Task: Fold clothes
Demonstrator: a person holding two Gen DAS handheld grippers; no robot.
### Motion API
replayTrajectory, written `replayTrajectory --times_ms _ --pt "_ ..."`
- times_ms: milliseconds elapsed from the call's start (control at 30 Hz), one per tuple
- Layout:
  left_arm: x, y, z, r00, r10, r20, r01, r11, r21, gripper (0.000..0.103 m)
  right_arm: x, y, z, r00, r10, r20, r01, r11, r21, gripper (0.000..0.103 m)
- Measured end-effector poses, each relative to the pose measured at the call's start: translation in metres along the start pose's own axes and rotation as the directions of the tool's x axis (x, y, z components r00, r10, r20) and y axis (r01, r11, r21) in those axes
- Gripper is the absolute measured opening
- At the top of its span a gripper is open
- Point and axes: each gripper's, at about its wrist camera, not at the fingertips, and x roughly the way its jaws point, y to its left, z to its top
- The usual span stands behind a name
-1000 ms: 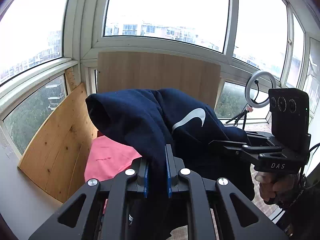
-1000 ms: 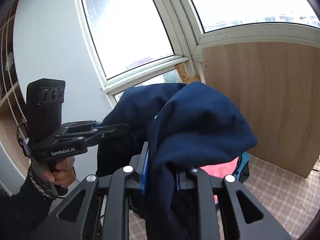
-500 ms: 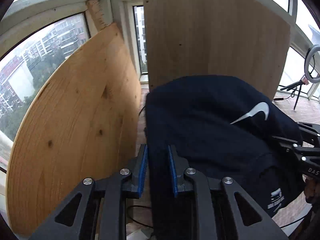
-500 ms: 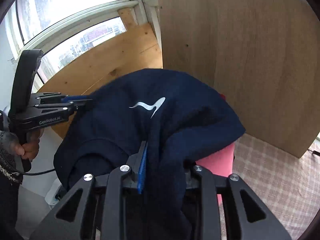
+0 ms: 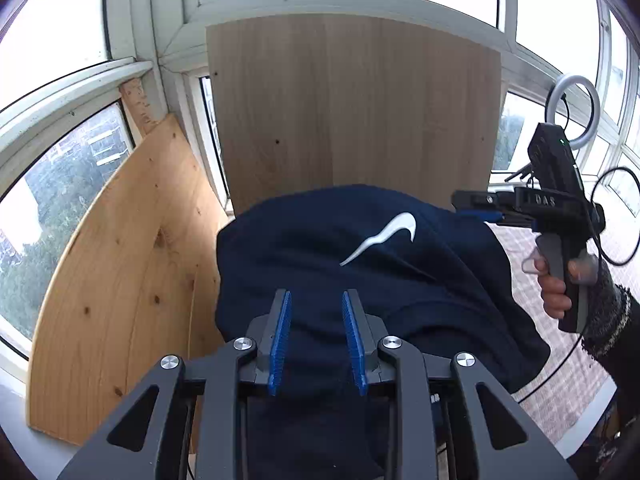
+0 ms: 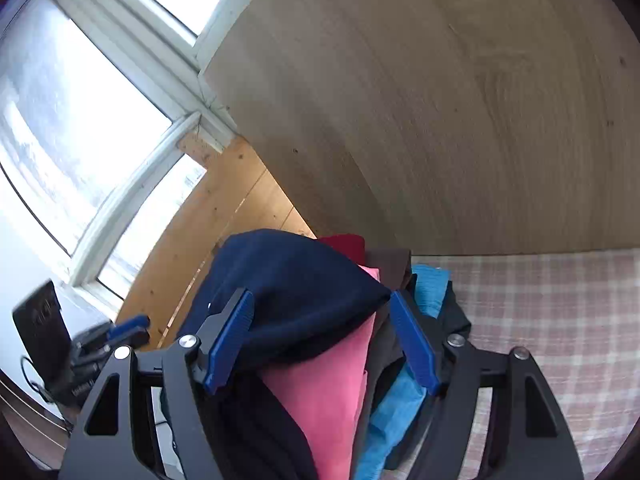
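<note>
The left tongs (image 5: pixel 316 338) stand open, their blue ribbed pads (image 5: pixel 280 340) apart with the navy sweatshirt (image 5: pixel 360 272) lying just beyond and beneath them; whether the pads touch the cloth cannot be told. The sweatshirt is heaped in a rounded mound, its white swoosh logo (image 5: pixel 384 236) facing up and towards the right. Behind the mound a pale wooden board (image 5: pixel 352 100) leans upright against the window frame (image 5: pixel 168 32), and a yellower pine board (image 5: pixel 120 280) leans at the left.

In the left wrist view the right tongs (image 5: pixel 476 206) appear at the far right edge of the sweatshirt, held by a hand (image 5: pixel 560 280) in a grey knitted cuff; from here their tips sit at the cloth's edge, but their spread is hard to read. A ring light (image 5: pixel 572 108) stands behind them by the window.

The right wrist view settles it: the right tongs (image 6: pixel 320 336) are spread wide, gripping nothing. Between and below their pads lies a pile of clothes, the navy sweatshirt (image 6: pixel 288 288) on top at the left, a pink garment (image 6: pixel 328 392) under it, a bright blue one (image 6: pixel 404 392) to the right, and dark red (image 6: pixel 344 244) and brown (image 6: pixel 388 264) pieces behind. The pile rests on a checked cloth (image 6: pixel 540 304) that covers the surface. The left tongs (image 6: pixel 128 330) show blurred at the lower left.
</note>
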Motion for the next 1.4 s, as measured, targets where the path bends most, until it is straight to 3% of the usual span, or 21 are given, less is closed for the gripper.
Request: replayTrajectory --times_ms 133,167,200,233,300,433,500,567,633,667,733,767,800,867,1067,1133,1167,1233,1300,1400 --pt "0.031 0.003 -0.020 0.993 0.011 -0.120 -0.012 1.000 -0.015 0.026 0.027 -0.009 0.002 0.998 -0.004 -0.058 0.004 1.000 0.001 0.069" --pt "0.038 0.004 -0.023 0.990 0.011 -0.138 -0.014 1.000 -0.017 0.026 0.033 -0.008 0.003 0.997 -0.009 -0.075 0.009 1.000 -0.007 0.057" --pt "0.041 0.004 -0.025 0.990 0.012 -0.143 -0.014 1.000 -0.017 0.026 0.036 -0.006 0.004 0.996 -0.013 -0.085 0.011 1.000 -0.022 0.029" --pt "0.043 0.004 -0.025 0.989 0.011 -0.144 -0.014 1.000 -0.020 0.026 0.033 0.000 0.005 0.997 -0.029 -0.074 0.025 0.998 -0.056 0.020" --pt "0.043 0.005 -0.025 0.990 0.002 -0.141 -0.005 1.000 -0.022 0.026 0.026 0.012 0.008 0.997 -0.064 -0.047 0.058 0.990 -0.128 0.010" --pt "0.044 0.005 -0.029 0.991 -0.004 -0.135 0.003 1.000 -0.010 0.027 0.013 0.054 0.026 0.989 -0.149 -0.002 0.140 0.933 -0.331 0.008" --pt "0.046 0.006 -0.032 0.991 -0.010 -0.132 0.009 1.000 -0.006 0.027 0.013 0.070 0.035 0.970 -0.238 0.052 0.236 0.863 -0.447 0.008" --pt "0.046 0.007 -0.031 0.992 -0.016 -0.129 0.015 1.000 -0.005 0.027 0.039 0.060 0.042 0.926 -0.373 0.055 0.350 0.794 -0.497 0.008" --pt "0.045 0.008 -0.031 0.992 -0.018 -0.126 0.018 1.000 -0.004 0.027 0.066 0.034 0.046 0.858 -0.513 -0.016 0.451 0.768 -0.455 0.015" --pt "0.043 0.009 -0.030 0.992 -0.012 -0.127 0.012 1.000 -0.002 0.027 0.066 0.025 0.046 0.850 -0.525 -0.044 0.462 0.783 -0.415 0.015" --pt "0.033 0.012 -0.032 0.994 0.011 -0.111 -0.011 1.000 -0.005 0.027 0.031 0.028 0.040 0.912 -0.409 -0.013 0.384 0.866 -0.321 0.017" --pt "0.025 0.016 -0.034 0.995 0.023 -0.096 -0.025 1.000 -0.013 0.027 0.012 0.030 0.037 0.938 -0.346 0.010 0.335 0.902 -0.273 0.027" --pt "0.018 0.020 -0.037 0.996 0.027 -0.083 -0.030 0.999 -0.029 0.027 -0.004 0.037 0.026 0.950 -0.310 0.024 0.305 0.912 -0.274 0.040" --pt "0.003 0.029 -0.044 0.998 0.022 -0.065 -0.027 0.998 -0.065 0.027 -0.035 0.054 0.000 0.968 -0.246 0.049 0.250 0.924 -0.289 0.044" --pt "-0.016 0.024 -0.058 0.999 -0.010 -0.033 0.006 0.995 -0.097 0.027 -0.025 0.094 -0.091 0.973 -0.214 -0.081 0.164 0.898 -0.408 0.044" --pt "-0.008 0.015 -0.070 0.996 0.043 -0.076 -0.046 0.998 -0.043 0.032 -0.021 0.108 -0.122 0.970 -0.208 -0.126 0.132 0.886 -0.445 0.044" --pt "-0.001 0.012 -0.077 0.992 0.079 -0.103 -0.081 0.997 -0.011 0.039 -0.015 0.107 -0.137 0.952 -0.241 -0.188 0.132 0.880 -0.457 0.044" --pt "0.011 0.008 -0.091 0.976 0.149 -0.157 -0.145 0.989 0.037 0.039 -0.028 0.106 -0.150 0.937 -0.271 -0.220 0.134 0.862 -0.489 0.044" --pt "0.014 0.019 -0.102 0.961 0.189 -0.202 -0.191 0.982 0.011 0.038 -0.049 0.104 -0.154 0.934 -0.286 -0.216 0.147 0.855 -0.498 0.044" --pt "-0.016 0.021 -0.097 0.975 0.193 -0.114 -0.198 0.979 -0.040 0.036 -0.085 0.101 -0.138 0.954 -0.263 -0.145 0.177 0.882 -0.436 0.044"
